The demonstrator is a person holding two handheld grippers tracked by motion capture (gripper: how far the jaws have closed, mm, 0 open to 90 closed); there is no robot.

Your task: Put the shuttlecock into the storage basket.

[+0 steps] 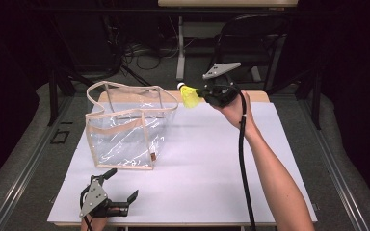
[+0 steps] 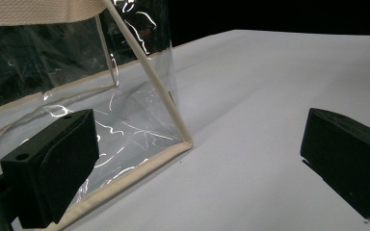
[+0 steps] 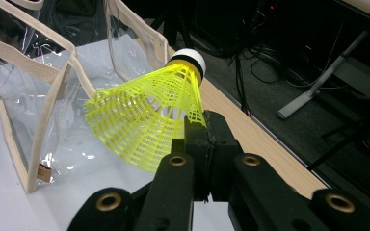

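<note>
Left gripper (image 1: 124, 185) open before clear bag (image 1: 125, 126); right gripper (image 1: 203, 92) pinches shuttlecock (image 1: 189, 96).

The high view looks forward and down over the white table (image 1: 197, 168) from its near edge. The left gripper view sits low near that edge, close to the clear bag (image 2: 77, 96). The right gripper view, probably above the far edge, shares that bag (image 3: 38, 110).

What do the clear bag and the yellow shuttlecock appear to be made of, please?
The bag looks like clear glossy plastic film, judging by its see-through, creased walls with bright glints, edged in matte beige woven-looking tape. The shuttlecock seems moulded yellow plastic, given its open mesh skirt; its white tip could be cork or foam.
</note>
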